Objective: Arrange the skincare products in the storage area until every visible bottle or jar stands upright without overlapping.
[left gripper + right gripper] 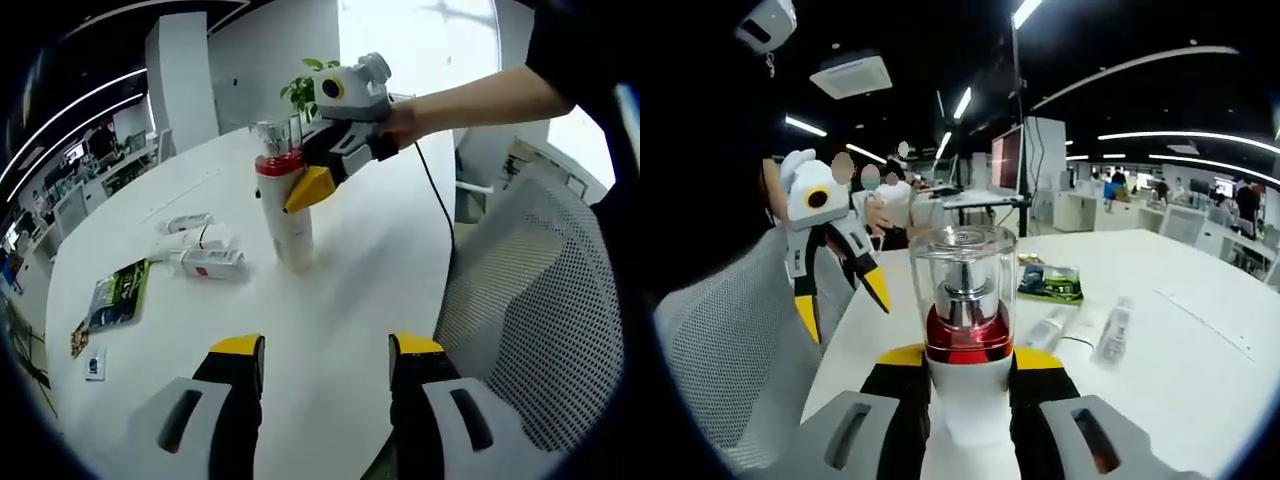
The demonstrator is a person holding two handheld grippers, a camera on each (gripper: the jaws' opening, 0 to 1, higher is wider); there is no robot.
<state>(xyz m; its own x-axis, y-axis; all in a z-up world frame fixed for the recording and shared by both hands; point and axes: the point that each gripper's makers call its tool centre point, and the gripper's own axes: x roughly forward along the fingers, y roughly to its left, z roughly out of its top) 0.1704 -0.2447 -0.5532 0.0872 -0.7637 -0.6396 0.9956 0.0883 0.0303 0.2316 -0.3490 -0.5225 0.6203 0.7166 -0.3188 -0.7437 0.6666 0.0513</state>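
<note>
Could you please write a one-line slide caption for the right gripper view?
Right gripper clamps an upright pump bottle on the white table; the open left gripper hovers nearby.

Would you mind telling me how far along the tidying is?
Done: the pump bottle stands upright on the table. In hand: the right tool is shut on it; the left tool is open and empty. Left: two tubes lie flat beside it, not yet stood up.

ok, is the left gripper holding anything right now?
No. In the left gripper view the left gripper is open over bare white table, while the right gripper clamps the upright pump bottle.
</note>
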